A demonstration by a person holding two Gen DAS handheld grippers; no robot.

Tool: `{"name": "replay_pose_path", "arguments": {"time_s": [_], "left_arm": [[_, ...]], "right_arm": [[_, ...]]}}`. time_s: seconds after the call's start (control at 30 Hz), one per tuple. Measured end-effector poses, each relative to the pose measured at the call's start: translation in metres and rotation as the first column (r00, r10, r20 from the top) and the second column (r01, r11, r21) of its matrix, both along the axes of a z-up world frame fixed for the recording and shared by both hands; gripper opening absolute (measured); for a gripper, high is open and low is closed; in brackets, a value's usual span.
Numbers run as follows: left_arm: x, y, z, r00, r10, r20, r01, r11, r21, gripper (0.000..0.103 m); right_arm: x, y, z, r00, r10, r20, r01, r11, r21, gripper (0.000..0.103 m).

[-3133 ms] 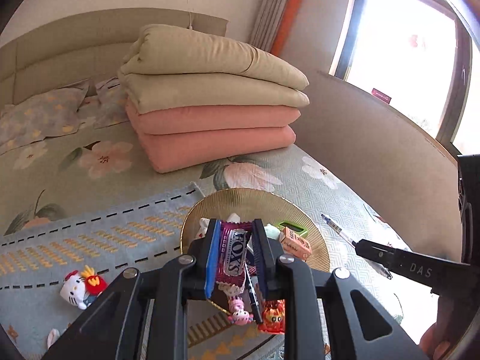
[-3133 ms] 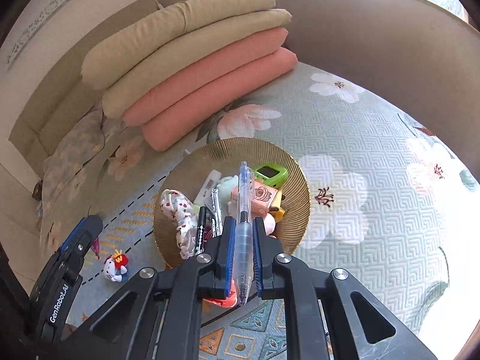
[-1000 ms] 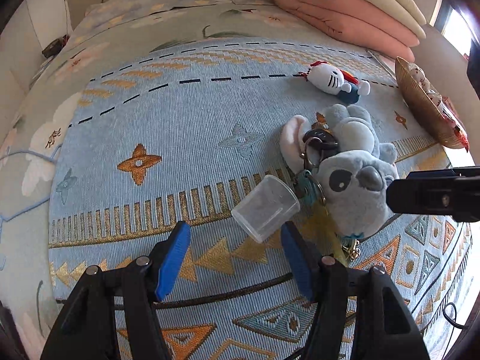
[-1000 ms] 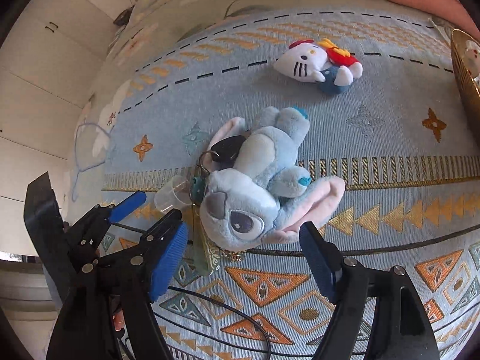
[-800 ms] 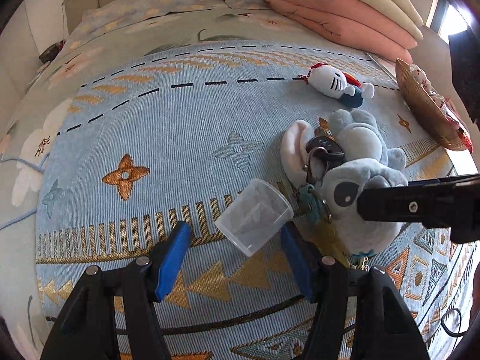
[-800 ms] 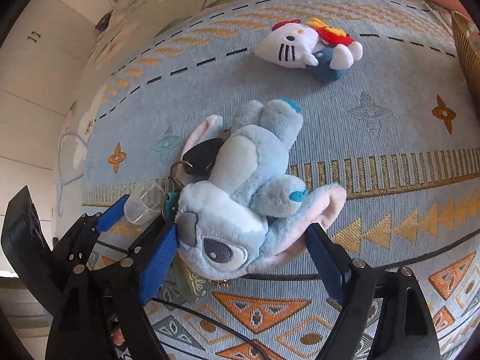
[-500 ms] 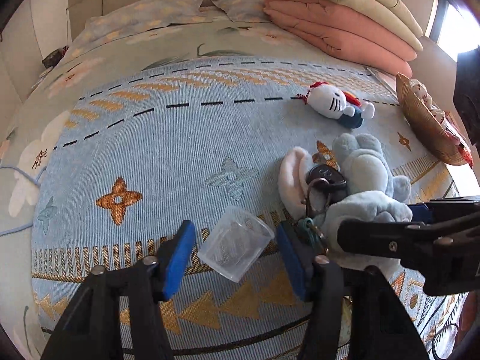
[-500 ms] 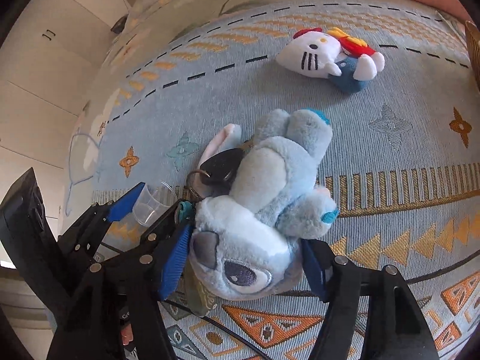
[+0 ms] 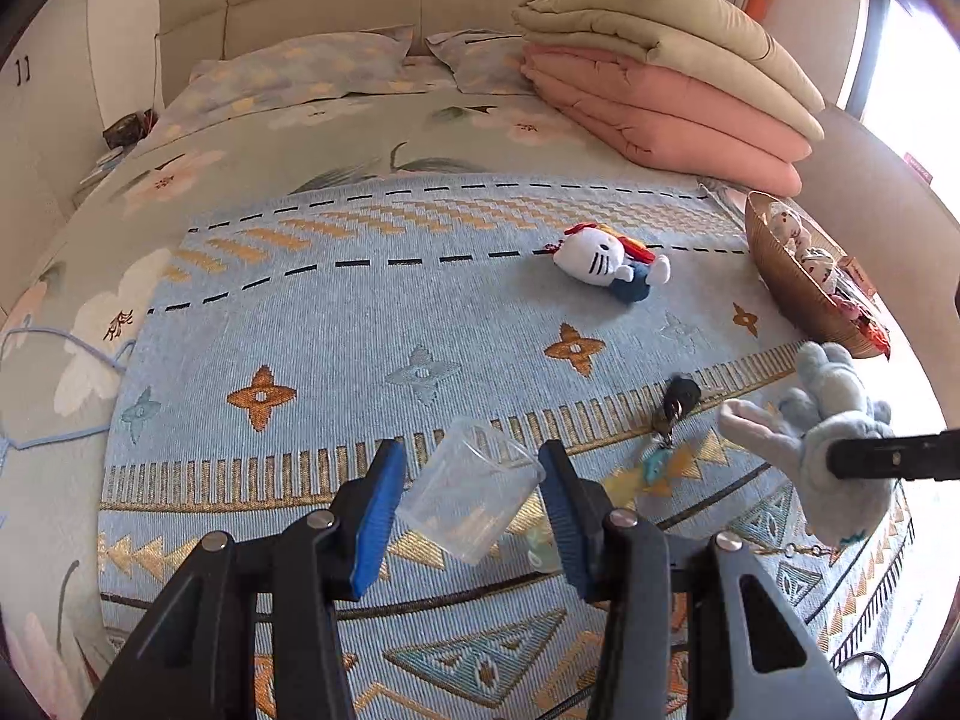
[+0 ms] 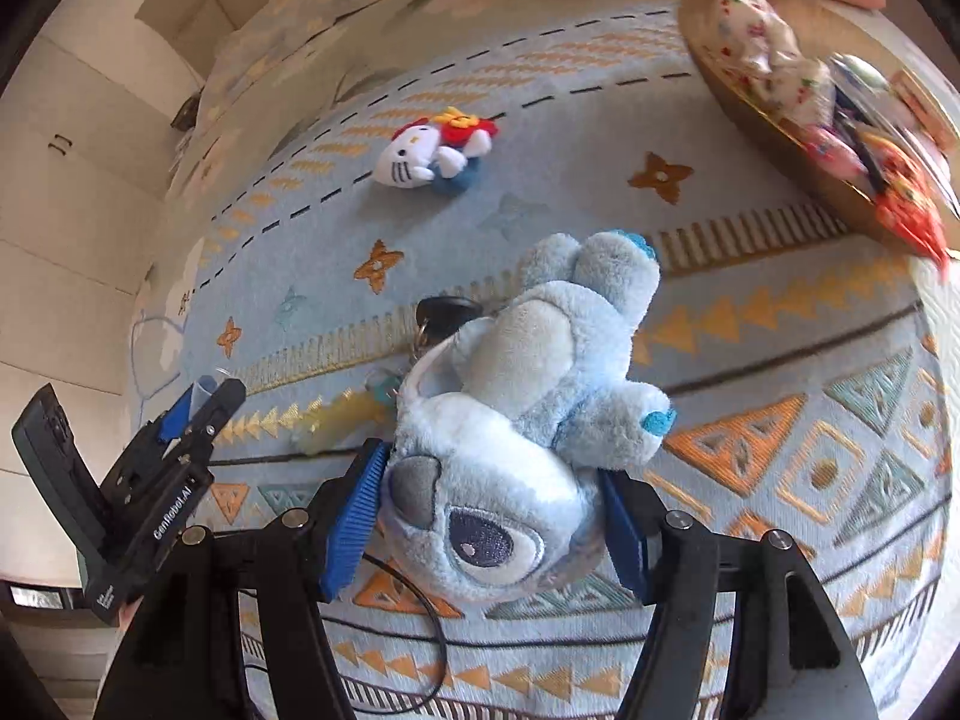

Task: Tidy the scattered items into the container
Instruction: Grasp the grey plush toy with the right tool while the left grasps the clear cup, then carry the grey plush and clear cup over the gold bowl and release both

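The left gripper (image 9: 471, 495) holds a clear plastic cup (image 9: 468, 489). The right gripper (image 10: 492, 516) grips a blue plush toy (image 10: 516, 408). A white cat plush (image 9: 609, 267) and keys (image 9: 675, 399) wait on the rug; the golden woven basket (image 9: 798, 294) already has several items.

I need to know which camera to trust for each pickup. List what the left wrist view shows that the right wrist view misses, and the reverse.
Left wrist only: the clear plastic cup seen whole between the left gripper fingers, and the folded quilts.

Right wrist only: the blue plush toy close up, its head squeezed between the right gripper fingers, eye and nose visible.

Both: the white cat plush, the key bunch, the patterned blue mat and the woven basket with items inside.
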State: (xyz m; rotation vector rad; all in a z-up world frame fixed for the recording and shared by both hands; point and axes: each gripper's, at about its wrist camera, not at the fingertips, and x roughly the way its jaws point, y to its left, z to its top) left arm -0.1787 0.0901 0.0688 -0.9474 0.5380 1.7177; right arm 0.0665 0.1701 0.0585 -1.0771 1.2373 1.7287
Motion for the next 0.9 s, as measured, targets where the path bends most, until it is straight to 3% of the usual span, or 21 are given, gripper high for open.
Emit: {"name": "replay_pose_path", "arguments": {"time_s": [0.13,0.27,0.6,0.83,0.9], "left_arm": [[0.021,-0.002,0.011,1.000,-0.027,0.014,0.027,1.000,0.013,0.042],[0.049,0.003,0.030,0.997,-0.077,0.021,0.076,0.996,0.046,0.042],[0.115,0.043,0.076,0.972,-0.235,0.016,0.231,0.964,0.130,0.042],[0.145,0.090,0.094,0.967,-0.254,0.012,0.252,0.962,0.101,0.042],[0.157,0.102,0.106,0.962,-0.272,0.007,0.269,0.955,0.124,0.042]], "right_arm": [[0.053,-0.029,-0.005,0.997,-0.080,0.012,0.081,0.992,-0.099,0.066],[0.077,-0.038,0.005,0.996,-0.093,0.019,0.094,0.992,-0.087,0.066],[0.106,-0.022,0.055,0.987,-0.152,-0.043,0.154,0.987,0.047,0.066],[0.123,0.009,0.077,0.981,-0.189,-0.046,0.194,0.969,0.154,0.066],[0.130,0.020,0.087,0.977,-0.209,-0.053,0.215,0.957,0.192,0.066]]}}
